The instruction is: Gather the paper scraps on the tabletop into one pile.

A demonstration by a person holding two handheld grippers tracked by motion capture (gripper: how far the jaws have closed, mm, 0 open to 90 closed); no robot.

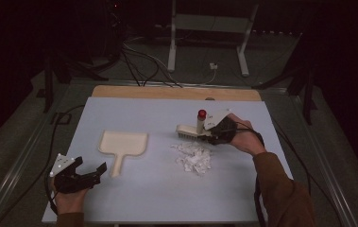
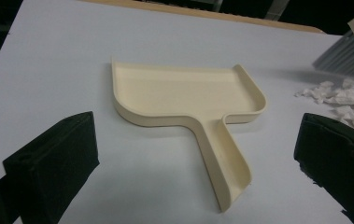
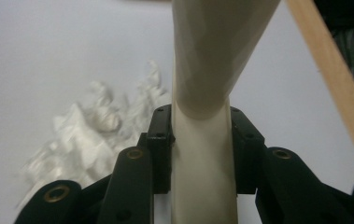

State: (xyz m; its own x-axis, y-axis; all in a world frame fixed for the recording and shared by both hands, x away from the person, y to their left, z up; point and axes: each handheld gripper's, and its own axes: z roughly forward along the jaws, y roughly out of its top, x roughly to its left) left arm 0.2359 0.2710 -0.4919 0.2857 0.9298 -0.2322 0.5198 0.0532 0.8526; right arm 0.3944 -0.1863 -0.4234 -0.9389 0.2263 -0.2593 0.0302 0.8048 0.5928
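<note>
A cream dustpan [image 1: 122, 144] lies flat on the left half of the white table board [image 1: 139, 198], its handle pointing toward the near edge. My left gripper [image 1: 90, 166] stands open just left of that handle; in the left gripper view the handle [image 2: 221, 158] lies between the two spread jaws. My right gripper [image 1: 213, 131] is shut on the cream brush [image 1: 186, 131], whose head rests on the board above a pile of white paper scraps [image 1: 193, 157]. The brush handle [image 3: 200, 177] is clamped between the jaws, with the scraps [image 3: 95, 135] to its left.
A white post with a red cap [image 1: 201, 113] stands up by the brush; I cannot tell whether it is part of it. A wooden strip [image 1: 176, 92] runs along the board's far edge. Cables and a stand's legs lie on the floor beyond.
</note>
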